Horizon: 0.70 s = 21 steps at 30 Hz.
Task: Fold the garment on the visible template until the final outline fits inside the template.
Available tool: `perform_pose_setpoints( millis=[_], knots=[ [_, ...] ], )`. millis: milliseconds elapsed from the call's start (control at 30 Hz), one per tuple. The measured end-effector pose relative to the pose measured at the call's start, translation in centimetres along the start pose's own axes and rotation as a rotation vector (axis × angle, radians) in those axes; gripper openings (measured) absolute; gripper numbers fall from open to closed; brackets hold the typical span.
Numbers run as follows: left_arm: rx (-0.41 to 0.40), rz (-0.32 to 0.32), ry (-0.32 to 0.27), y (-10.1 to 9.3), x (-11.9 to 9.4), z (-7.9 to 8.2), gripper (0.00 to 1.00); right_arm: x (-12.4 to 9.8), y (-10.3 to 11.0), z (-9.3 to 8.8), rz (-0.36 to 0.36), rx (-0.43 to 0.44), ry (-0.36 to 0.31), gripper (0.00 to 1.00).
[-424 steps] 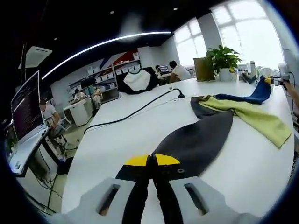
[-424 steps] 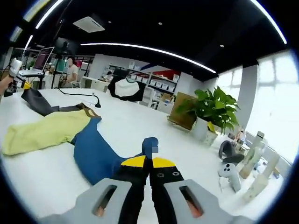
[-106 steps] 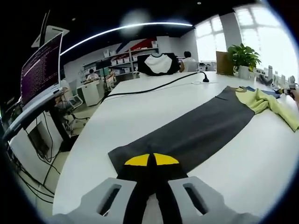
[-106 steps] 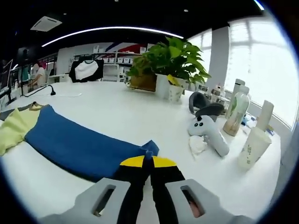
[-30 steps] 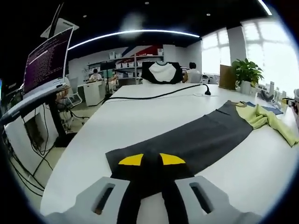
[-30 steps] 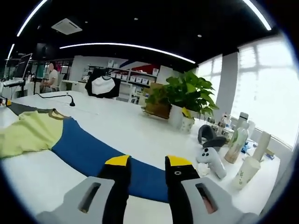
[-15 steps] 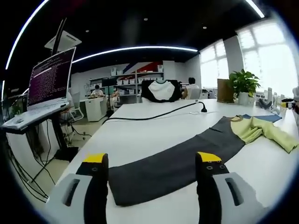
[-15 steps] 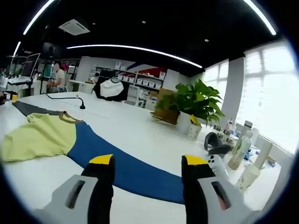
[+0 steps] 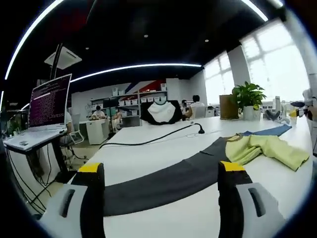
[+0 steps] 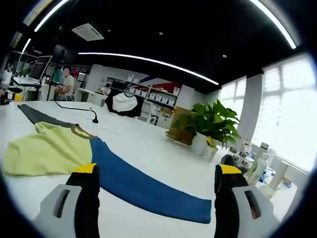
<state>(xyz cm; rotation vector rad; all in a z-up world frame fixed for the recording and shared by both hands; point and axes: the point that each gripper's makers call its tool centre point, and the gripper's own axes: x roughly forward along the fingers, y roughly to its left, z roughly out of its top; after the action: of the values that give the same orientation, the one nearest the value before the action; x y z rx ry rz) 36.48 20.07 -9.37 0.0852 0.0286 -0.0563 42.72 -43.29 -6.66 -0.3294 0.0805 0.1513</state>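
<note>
The garment (image 9: 208, 161) is seen spread lengthwise across the white table (image 9: 148, 153), and everything else is placed with respect to it. In the left gripper view, its dark grey sleeve (image 9: 163, 181) is stretched flat toward the camera, its cuff end lying between the jaws of the left gripper (image 9: 161, 173), which are held wide apart with nothing pinched. The yellow body (image 9: 267, 148) is bunched in loose folds beyond the grey sleeve, and the blue sleeve (image 9: 270, 131) is laid out past it. A black cable with a small microphone stand (image 9: 200, 131) is found on the table just behind the garment, and a potted plant (image 9: 247, 96) is set farther back. An open laptop (image 9: 47, 109) is raised on a stand off the table, beyond the grey cuff.

In the right gripper view, the blue sleeve (image 10: 143, 186) is extended flat toward the right gripper (image 10: 156, 173), whose jaws are likewise spread wide and empty. The yellow body (image 10: 47, 151) is seen beyond it, with the grey sleeve (image 10: 37, 115) farthest away. The potted plant (image 10: 208, 126) is stood behind the blue cuff.
</note>
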Motion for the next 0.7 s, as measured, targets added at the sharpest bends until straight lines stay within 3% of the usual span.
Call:
perform_pose_setpoints(
  millis=[100, 133, 333, 700],
  knots=[
    [0.012, -0.041, 0.016, -1.1, -0.4, -0.1, 1.00, -0.5, 0.6, 0.7, 0.012, 0.011, -0.027, 0.99],
    [0.005, -0.026, 0.007, -1.1, -0.6, -0.2, 1.00, -0.7, 0.8, 0.7, 0.011, 0.014, -0.026, 0.99],
    [-0.077, -0.054, -0.002, -1.9, -1.5, -0.8, 1.00, -1.8, 2.4, 1.5, 0.033, 0.034, -0.027, 0.99],
    [-0.077, -0.130, -0.031, -4.9, -2.5, 0.8, 1.00, -3.5, 6.9, 2.1, 0.147, 0.057, -0.029, 0.99]
  ],
)
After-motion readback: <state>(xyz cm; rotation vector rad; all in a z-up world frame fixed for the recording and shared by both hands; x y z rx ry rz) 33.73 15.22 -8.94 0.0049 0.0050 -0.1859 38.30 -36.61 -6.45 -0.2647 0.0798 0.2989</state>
